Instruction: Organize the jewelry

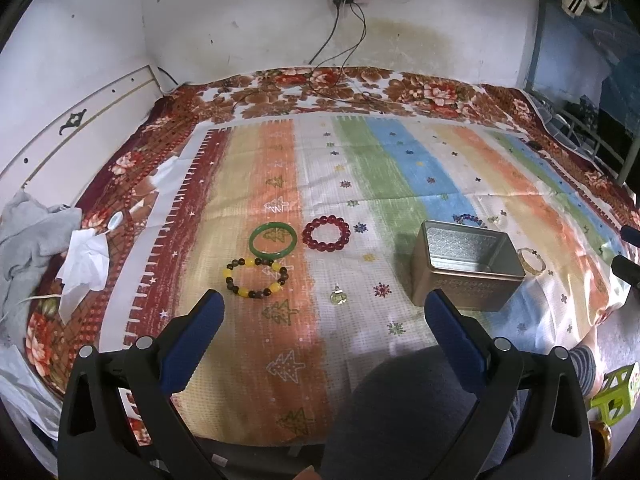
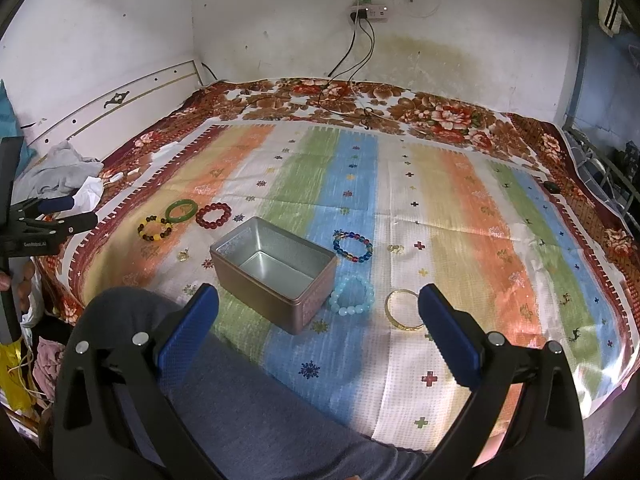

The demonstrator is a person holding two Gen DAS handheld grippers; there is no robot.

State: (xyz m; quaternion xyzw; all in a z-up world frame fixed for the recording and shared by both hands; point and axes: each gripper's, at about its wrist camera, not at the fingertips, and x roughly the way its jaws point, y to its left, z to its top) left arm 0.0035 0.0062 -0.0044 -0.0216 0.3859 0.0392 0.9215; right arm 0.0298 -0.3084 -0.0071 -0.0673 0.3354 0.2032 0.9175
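Your left gripper (image 1: 324,308) hovered with its blue-padded fingers (image 1: 192,344) spread wide and nothing between them, above the near edge of the striped bedspread (image 1: 400,152); your right gripper (image 2: 318,304) was spread just as wide and equally empty, and your knee in grey trousers (image 2: 224,392) showed beneath both. You had the open metal tin (image 2: 276,272) sitting upright on the spread with its mouth facing up and nothing visible inside; its long axis ran from far left to near right in the right wrist view, one corner pointing toward you. Left of the tin lay three rings close together: a green bangle (image 1: 273,239), a dark red bead bracelet (image 1: 326,234) just beside it, and a yellow-and-brown bead bracelet (image 1: 256,277) whose far edge touched or overlapped the bangle. A small greenish pendant (image 1: 339,297) lay apart between that group and the tin. Right of the tin you had a multicoloured blue bead bracelet (image 2: 353,247), a pale blue bead bracelet (image 2: 352,295) touching the tin's near right corner, and a gold bangle (image 2: 403,309) just beside your right gripper's right finger; a small gold piece (image 2: 395,248) lay farther back. All the bracelets lay flat. Small white lettering on the left gripper's black body (image 2: 34,244) was too blurred to read with certainty.
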